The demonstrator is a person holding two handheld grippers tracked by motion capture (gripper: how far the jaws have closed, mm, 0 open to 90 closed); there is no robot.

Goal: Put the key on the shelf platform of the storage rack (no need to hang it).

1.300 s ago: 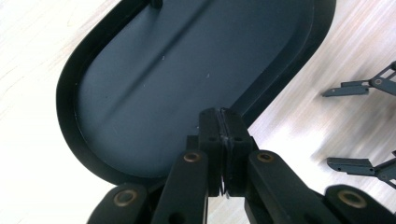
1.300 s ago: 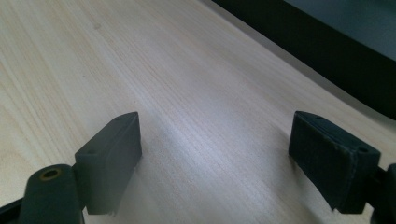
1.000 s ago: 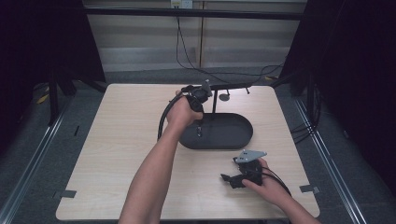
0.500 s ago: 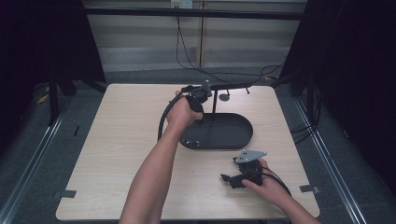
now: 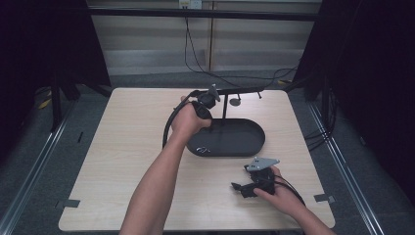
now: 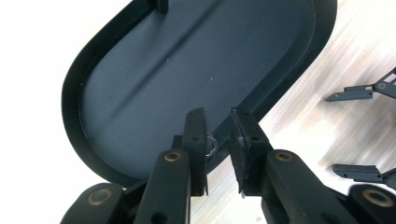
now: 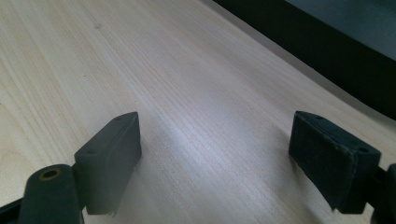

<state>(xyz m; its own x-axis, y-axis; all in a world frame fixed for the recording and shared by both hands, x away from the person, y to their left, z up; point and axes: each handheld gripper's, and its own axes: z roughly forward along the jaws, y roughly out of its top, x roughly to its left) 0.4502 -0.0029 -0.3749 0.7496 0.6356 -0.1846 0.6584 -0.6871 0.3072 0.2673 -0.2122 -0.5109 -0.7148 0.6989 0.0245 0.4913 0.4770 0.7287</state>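
- The left gripper point(image 6: 219, 116) hovers over the black oval tray point(image 6: 70, 93). Its jaws stand a little apart and have just been opening. A small shiny ring-like thing point(image 6: 211, 145) sits low between them, against the inner face of one pad; I cannot tell whether it is a loose piece or a mark on the tray's rim.
- If it is a loose piece, the narrow gap is the risk. It may cling to that pad and not drop, or fall from a height and bounce off the rim onto the table point(image 5: 122, 147).
- It lies over the tray's edge, not its middle, so a slight drift of the hand could send it outside the tray.
- In the high view the left gripper point(image 5: 208, 98) is close to the stand's thin post point(image 5: 224, 105) and its cross bar point(image 5: 242, 90). A careless pull-away could knock the bar or set the small disc point(image 5: 235, 102) hanging from it swinging.
- The gripper's cable loops beside the tray and could drag on its rim.
- The right gripper point(image 7: 215, 126) rests on the table near the tray, jaws wide apart and holding nothing. It is too far off to catch a stray piece.
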